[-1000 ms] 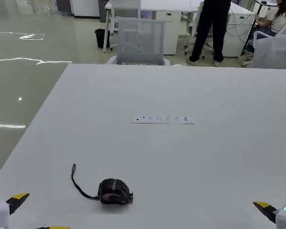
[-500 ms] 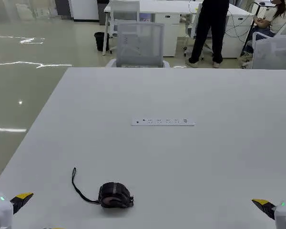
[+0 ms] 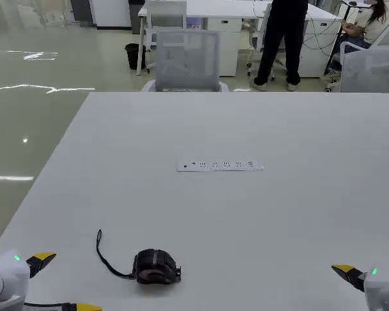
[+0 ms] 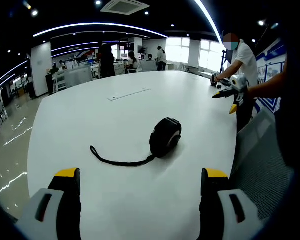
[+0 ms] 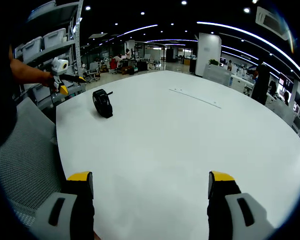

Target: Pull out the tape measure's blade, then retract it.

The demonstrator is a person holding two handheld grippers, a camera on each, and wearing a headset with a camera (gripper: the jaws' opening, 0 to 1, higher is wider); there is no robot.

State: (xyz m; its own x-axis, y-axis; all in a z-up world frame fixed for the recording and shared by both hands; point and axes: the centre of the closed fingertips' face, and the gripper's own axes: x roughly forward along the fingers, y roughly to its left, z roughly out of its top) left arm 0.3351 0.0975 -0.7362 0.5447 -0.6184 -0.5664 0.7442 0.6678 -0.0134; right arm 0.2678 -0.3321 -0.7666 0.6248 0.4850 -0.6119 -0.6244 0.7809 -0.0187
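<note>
Left side first. Left gripper (image 3: 65, 283) sits at the near-left corner of the table (image 3: 266, 220), jaws spread wide, nothing between them. Its own view looks straight at the tape measure (image 3: 157, 266), which lies on its side just ahead, near the front edge. The wrist strap (image 3: 104, 253) trails off to the left. No blade is out, so I judge I am at the approach, before any grasp.

Centre: a power strip (image 3: 220, 166) lies well beyond the tape, apart from it.

Right: right gripper (image 5: 150, 175) is also wide open and empty, well apart from the tape measure.

Next move, as I read it: close the left jaws on the case to pin it, then bring the right across to pinch the blade hook. The hook is too small for me to make out, so I must find that end first. The case may skid if gripped loosely.

Against a second ago: both grippers have edged inward and show more in the head view. The tape measure has not shifted relative to the power strip.
</note>
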